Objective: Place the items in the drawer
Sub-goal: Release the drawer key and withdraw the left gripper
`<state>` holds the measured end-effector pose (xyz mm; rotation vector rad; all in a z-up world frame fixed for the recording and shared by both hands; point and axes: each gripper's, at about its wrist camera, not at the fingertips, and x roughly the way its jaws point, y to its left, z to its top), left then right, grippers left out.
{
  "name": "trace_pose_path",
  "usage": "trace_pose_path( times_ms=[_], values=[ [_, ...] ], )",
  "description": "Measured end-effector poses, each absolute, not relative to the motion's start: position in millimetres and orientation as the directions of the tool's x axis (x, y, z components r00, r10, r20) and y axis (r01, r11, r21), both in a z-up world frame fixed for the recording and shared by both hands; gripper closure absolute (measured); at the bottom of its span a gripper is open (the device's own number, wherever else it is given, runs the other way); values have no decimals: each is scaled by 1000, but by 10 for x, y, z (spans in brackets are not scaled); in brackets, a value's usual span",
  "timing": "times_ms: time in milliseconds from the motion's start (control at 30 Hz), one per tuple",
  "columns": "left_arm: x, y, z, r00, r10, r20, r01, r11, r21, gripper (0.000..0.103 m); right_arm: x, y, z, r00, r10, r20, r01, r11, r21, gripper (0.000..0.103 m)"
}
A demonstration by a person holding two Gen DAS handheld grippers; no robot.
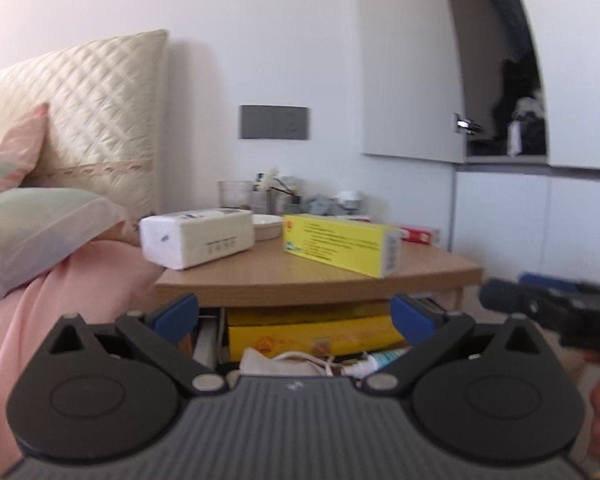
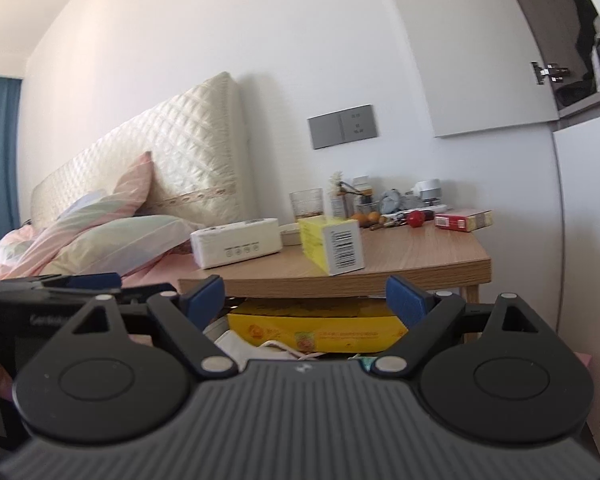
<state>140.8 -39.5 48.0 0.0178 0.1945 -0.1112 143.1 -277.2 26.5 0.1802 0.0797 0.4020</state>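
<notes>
- While both wrist views face the bedside table (image 1: 260, 280), we hold the left gripper (image 1: 296, 314) with its blue fingers spread wide and nothing between them.
- Our right gripper (image 2: 304, 300) is likewise spread apart and empty, level with the table's front edge.
- Below the tabletop, the open drawer (image 1: 210, 336) already holds a flat yellow package (image 1: 312, 336) and a white cloth pouch (image 1: 276, 362).
- On the tabletop, the yellow box (image 1: 340, 246) lies near the front edge, just beside the white tissue pack (image 1: 198, 238).
- Farther back we see a red box (image 2: 462, 220), a glass (image 2: 306, 202) and small clutter against the wall.
- Left of the table lie the pillows (image 2: 112, 236) and the quilted headboard (image 2: 188, 156).
</notes>
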Motion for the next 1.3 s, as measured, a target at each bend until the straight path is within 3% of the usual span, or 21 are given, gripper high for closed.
trace_pose_path(
  times_ms=[233,800,1300],
  values=[
    [1344,-55,506,980,-59,-190,42,995,-91,0,1484,-2762,268,932,361,-44,-342,912,228,13],
    [1109,-135,539,982,-62,-179,64,998,9,0,1486,-2497,207,923,377,-69,-360,915,182,13],
    [1095,-117,492,978,-45,-202,46,999,1,0,1374,-2595,243,911,407,-63,-389,901,193,13]
  ],
)
